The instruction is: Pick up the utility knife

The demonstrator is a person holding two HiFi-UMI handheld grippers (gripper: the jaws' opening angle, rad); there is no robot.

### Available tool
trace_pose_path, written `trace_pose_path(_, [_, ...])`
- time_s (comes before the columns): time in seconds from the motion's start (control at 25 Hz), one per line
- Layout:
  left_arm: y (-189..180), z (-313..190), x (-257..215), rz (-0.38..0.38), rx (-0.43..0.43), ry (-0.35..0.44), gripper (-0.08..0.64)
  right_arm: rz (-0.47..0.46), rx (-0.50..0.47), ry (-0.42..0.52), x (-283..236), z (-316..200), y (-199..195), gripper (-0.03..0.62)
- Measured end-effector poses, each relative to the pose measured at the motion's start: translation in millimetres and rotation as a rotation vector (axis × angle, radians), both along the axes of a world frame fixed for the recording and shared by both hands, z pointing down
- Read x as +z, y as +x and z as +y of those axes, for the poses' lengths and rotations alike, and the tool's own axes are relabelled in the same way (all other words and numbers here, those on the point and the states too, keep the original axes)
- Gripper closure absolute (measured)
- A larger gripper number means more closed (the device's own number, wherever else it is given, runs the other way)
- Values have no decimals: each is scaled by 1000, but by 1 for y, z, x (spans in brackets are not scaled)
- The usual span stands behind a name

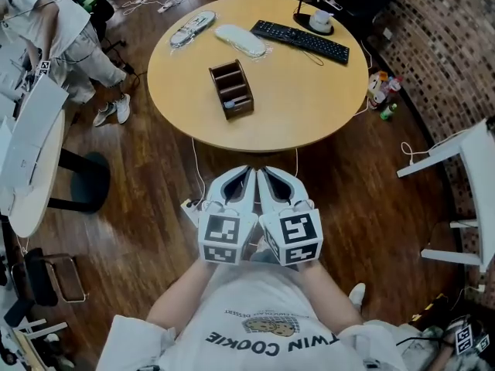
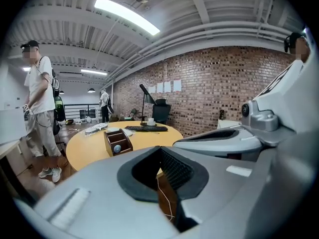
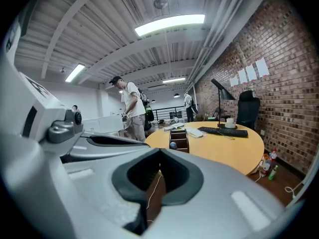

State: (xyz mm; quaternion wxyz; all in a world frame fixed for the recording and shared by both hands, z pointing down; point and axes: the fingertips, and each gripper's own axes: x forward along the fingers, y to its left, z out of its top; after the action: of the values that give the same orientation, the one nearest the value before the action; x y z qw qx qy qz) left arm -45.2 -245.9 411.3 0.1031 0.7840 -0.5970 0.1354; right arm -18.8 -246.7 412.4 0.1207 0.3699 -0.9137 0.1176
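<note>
Short of the round table (image 1: 294, 99), nothing grasped yet.
Pressed together and empty: left gripper (image 1: 241, 178), right gripper (image 1: 267, 178); utility knife not discernible, possibly in wooden organizer (image 1: 231, 89); reach, grip, lift all remaining.

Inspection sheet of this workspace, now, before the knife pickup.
Surface: round wooden table, standing on a wood floor.
Job's things: utility knife not made out. A small grey-blue thing sits in the near compartment of the wooden organiser; cannot tell what it is.
Clutter: keyboard, white oblong thing and cup towards the far edge.
Grippers: left gripper and right gripper side by side, short of the table, both shut and empty.
Cables: white cable hangs from the table's near edge.
Surroundings: brick wall, bottles on the floor, a person standing at left.
</note>
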Motion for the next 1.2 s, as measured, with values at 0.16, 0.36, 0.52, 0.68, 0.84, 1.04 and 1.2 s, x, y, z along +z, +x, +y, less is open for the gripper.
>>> trace_pose_path(0.16, [6,-15,-3,1,-13,17,552,-9,1,7,0,-18,8,594])
trace_pose_path(0.36, [1,-25,-1,-15,-26,16,552,-17,-5,-8,4,-29,5,594])
trace_pose_path(0.52, [-3,-39,5,-19,-27,4,552,-19,-2,-23,8,-43,3,594])
trace_pose_path(0.68, [-8,-55,9,-5,-13,-7,552,-7,16,-35,13,-57,-2,594])
trace_pose_path(0.84, [-11,-76,14,-12,2,-9,552,-3,29,-45,19,-76,-7,594])
trace_pose_path(1.04, [-26,-97,23,-16,34,-30,552,2,56,-61,27,-94,-20,594])
trace_pose_path(1.2, [-39,-118,30,-57,81,-41,552,0,74,-68,27,-114,-32,594])
